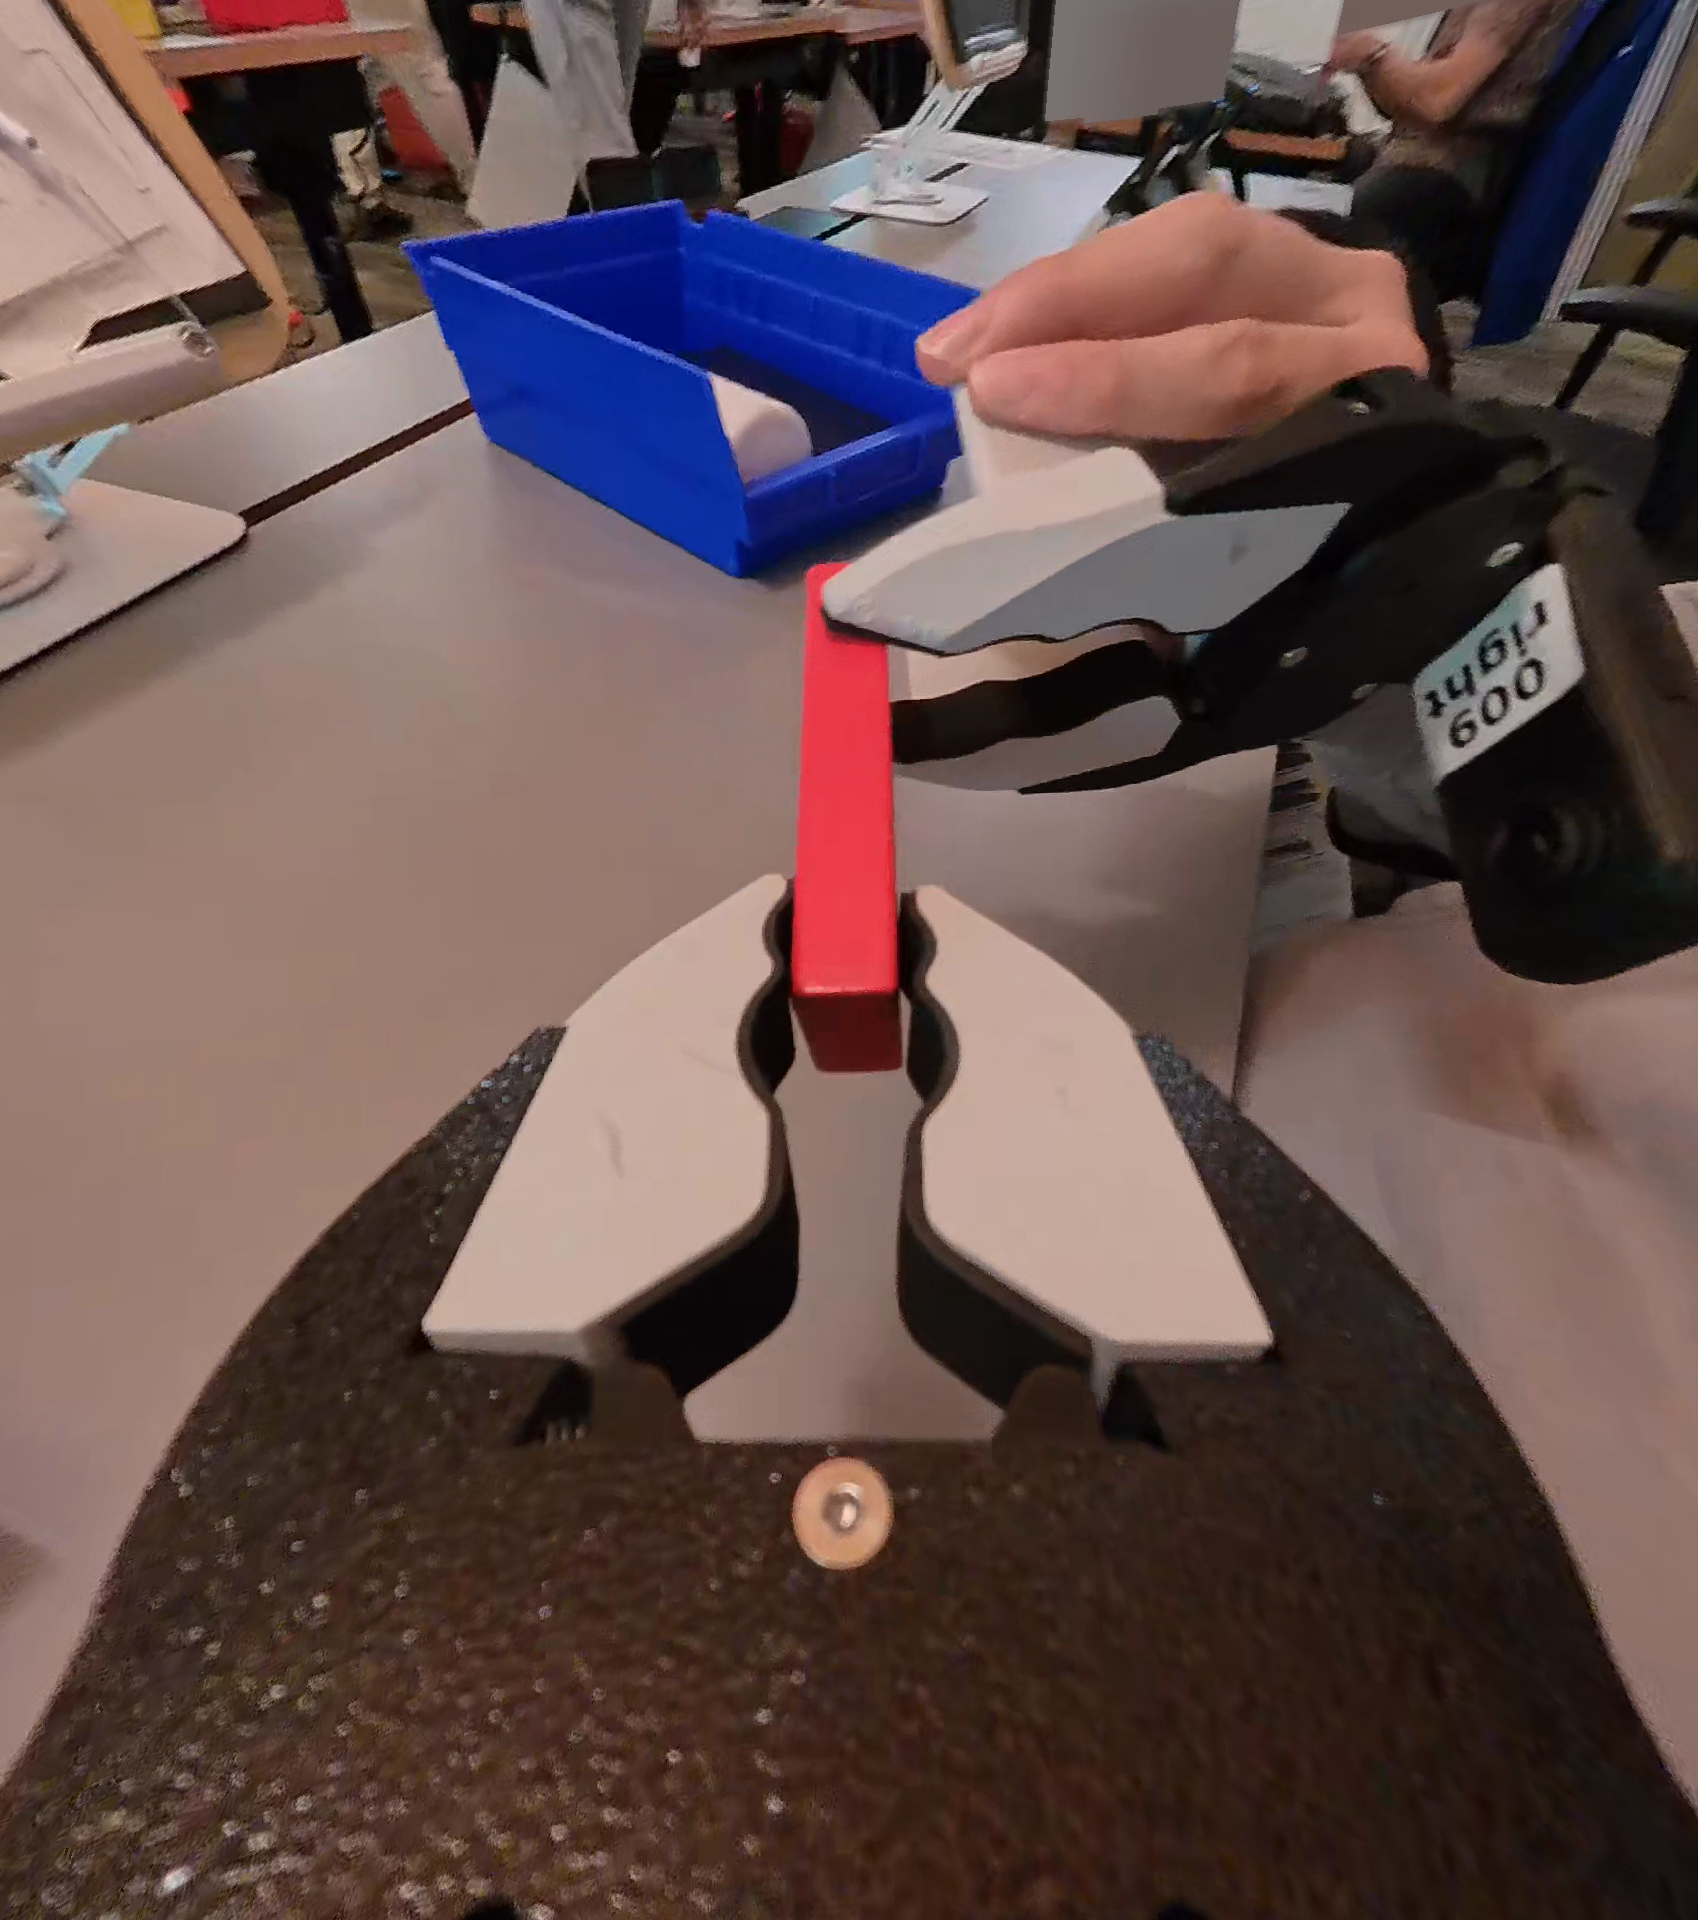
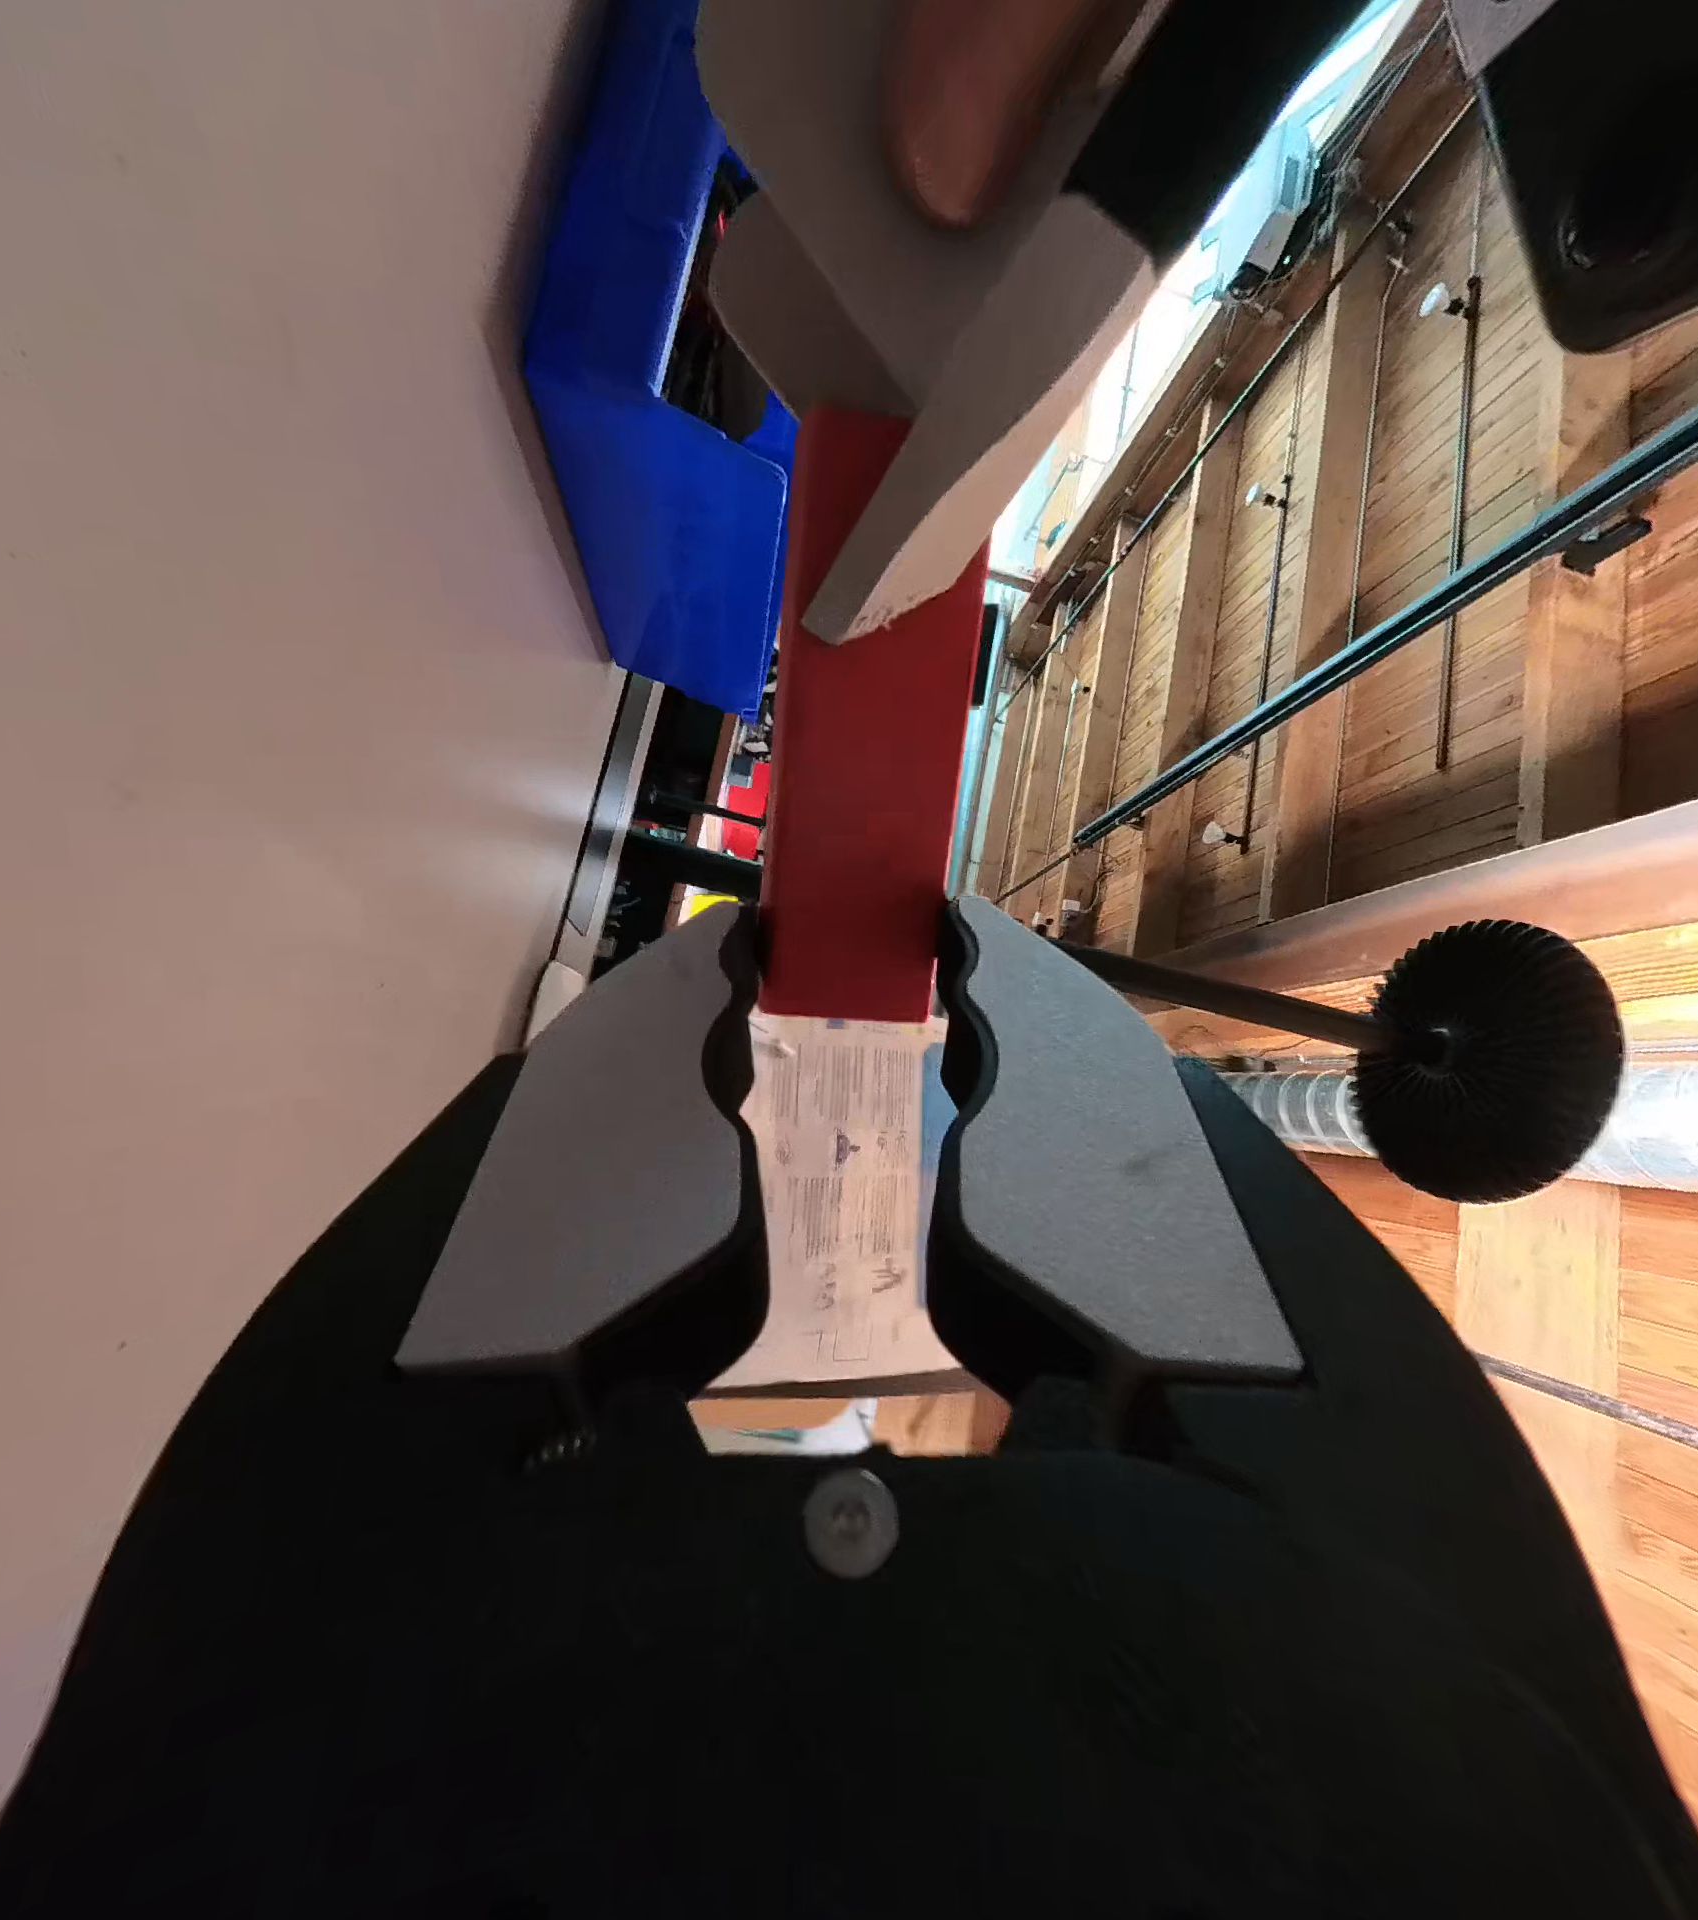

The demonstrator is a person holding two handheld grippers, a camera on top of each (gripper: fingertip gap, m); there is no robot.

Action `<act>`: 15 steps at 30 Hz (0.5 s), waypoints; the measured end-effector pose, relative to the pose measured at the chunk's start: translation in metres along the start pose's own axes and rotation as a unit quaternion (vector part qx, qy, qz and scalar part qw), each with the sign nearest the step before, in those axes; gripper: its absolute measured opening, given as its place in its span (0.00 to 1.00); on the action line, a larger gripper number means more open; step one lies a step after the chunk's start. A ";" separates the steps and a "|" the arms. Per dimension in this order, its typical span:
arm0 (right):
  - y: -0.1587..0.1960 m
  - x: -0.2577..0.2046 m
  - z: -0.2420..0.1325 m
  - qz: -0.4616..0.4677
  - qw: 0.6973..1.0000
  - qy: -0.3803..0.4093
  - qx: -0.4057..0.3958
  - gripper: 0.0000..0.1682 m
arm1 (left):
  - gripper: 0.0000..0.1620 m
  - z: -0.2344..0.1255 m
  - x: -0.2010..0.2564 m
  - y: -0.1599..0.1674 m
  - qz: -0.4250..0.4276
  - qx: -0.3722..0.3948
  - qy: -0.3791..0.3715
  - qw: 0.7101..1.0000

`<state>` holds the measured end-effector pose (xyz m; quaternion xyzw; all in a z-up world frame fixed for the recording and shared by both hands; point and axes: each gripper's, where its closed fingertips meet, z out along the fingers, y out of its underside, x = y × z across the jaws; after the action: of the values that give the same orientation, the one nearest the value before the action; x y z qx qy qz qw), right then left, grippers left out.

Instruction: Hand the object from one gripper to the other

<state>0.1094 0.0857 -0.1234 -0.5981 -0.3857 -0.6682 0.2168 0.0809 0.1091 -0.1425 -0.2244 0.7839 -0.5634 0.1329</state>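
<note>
red block (image 1: 845, 821) clenched at both ends, left tongs (image 1: 847, 914) and right tongs (image 2: 850, 935), above grey table (image 1: 409, 779)

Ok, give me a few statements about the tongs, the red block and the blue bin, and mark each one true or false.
1. The left tongs grip one end of the long red rectangular block. True.
2. The right tongs are clear of the block. False: they grip its other end.
3. The blue plastic bin is empty. False: a white rounded object lies inside.
4. The bin stands on the grey table. True.
</note>
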 end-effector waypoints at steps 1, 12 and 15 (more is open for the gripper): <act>-0.001 -0.002 0.000 0.018 1.000 -0.012 0.007 0.19 | 0.10 0.000 -0.001 0.000 0.004 -0.002 -0.004 1.000; -0.005 0.021 -0.023 0.614 0.745 -0.191 0.178 0.33 | 0.10 -0.013 0.008 -0.031 0.134 0.158 0.008 0.978; 0.001 0.049 -0.030 0.775 0.533 -0.214 0.266 0.37 | 0.10 -0.020 0.010 -0.047 0.169 0.231 -0.015 0.958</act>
<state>0.0818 0.0705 -0.0760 -0.7027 0.0341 0.0424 0.7094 0.0721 0.1081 -0.0911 -0.0599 0.6571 -0.6949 0.2858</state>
